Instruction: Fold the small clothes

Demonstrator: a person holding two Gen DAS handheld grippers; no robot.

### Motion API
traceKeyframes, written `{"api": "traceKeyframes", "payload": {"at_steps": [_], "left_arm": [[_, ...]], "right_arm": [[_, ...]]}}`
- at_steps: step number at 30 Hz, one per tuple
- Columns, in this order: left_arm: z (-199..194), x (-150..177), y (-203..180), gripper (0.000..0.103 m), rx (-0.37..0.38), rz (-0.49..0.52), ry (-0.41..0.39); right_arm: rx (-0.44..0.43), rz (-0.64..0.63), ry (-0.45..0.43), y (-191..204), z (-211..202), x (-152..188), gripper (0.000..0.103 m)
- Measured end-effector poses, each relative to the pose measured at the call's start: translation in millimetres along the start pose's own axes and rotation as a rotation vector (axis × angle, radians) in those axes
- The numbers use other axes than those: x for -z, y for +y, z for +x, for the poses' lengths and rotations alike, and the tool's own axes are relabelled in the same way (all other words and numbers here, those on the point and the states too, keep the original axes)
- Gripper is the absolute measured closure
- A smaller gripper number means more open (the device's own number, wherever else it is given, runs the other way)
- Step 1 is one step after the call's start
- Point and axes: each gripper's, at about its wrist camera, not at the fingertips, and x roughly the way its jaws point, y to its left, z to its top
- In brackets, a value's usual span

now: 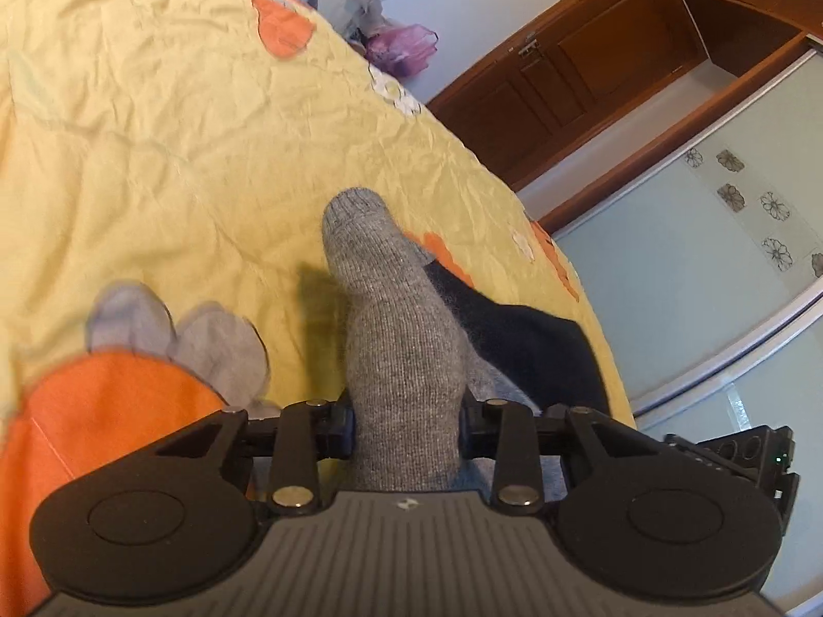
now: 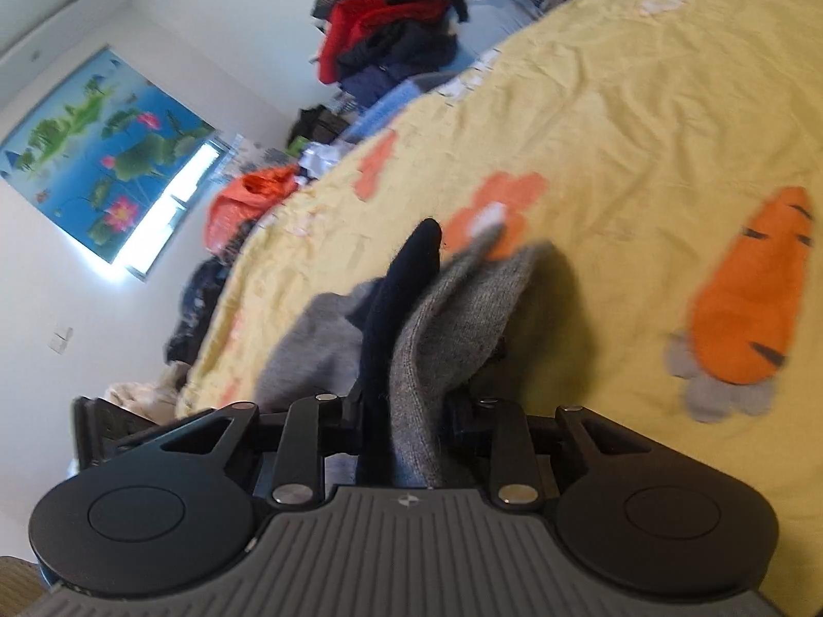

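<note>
A grey knitted sock (image 1: 396, 329) with a dark navy cuff section (image 1: 524, 344) is clamped at one end by the left gripper (image 1: 409, 424) and at the other by the right gripper (image 2: 406, 419). It is held just above a wrinkled yellow bedspread (image 1: 180, 154) printed with orange carrots (image 2: 751, 303).

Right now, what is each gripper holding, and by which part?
Left gripper clamps the grey sock at one end. Right gripper clamps grey sock and dark fabric together; which part cannot be told.
</note>
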Motion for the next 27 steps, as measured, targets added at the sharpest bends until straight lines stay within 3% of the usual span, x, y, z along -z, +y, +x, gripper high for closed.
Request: {"api": "traceKeyframes", "payload": {"at_steps": [6,11,13,14,16,18,20,24,27], "left_arm": [[-20,-58,0,0.07,-0.089,0.099,-0.087],[10,-77,12,0.068,-0.218,0.198,-0.05],[19,-69,22,0.053,-0.259,0.207,-0.061],[13,-63,27,0.05,-0.257,0.185,-0.101],[-6,-51,30,0.039,-0.244,0.156,-0.149],[-29,-35,30,0.035,-0.211,0.168,-0.172],[-51,-15,32,0.034,-0.164,0.181,-0.167],[-69,19,43,0.034,-0.099,0.168,-0.062],[-77,38,47,0.031,-0.048,0.142,-0.055]], "right_arm": [[-0.081,-0.009,-0.007,30,40,-27,0.069],[-0.041,0.036,0.008,18,90,-47,0.068],[0.018,0.07,0.008,4,104,-44,0.06],[0.046,0.107,-0.005,-1,105,-40,0.053],[0.014,0.14,-0.032,-5,92,-31,0.046],[0.001,0.078,-0.044,4,70,-21,0.028],[0.009,-0.005,-0.043,11,47,-8,0.027],[0.083,-0.055,0.014,6,20,21,0.03],[0.044,-0.036,0.041,3,10,38,0.036]]}}
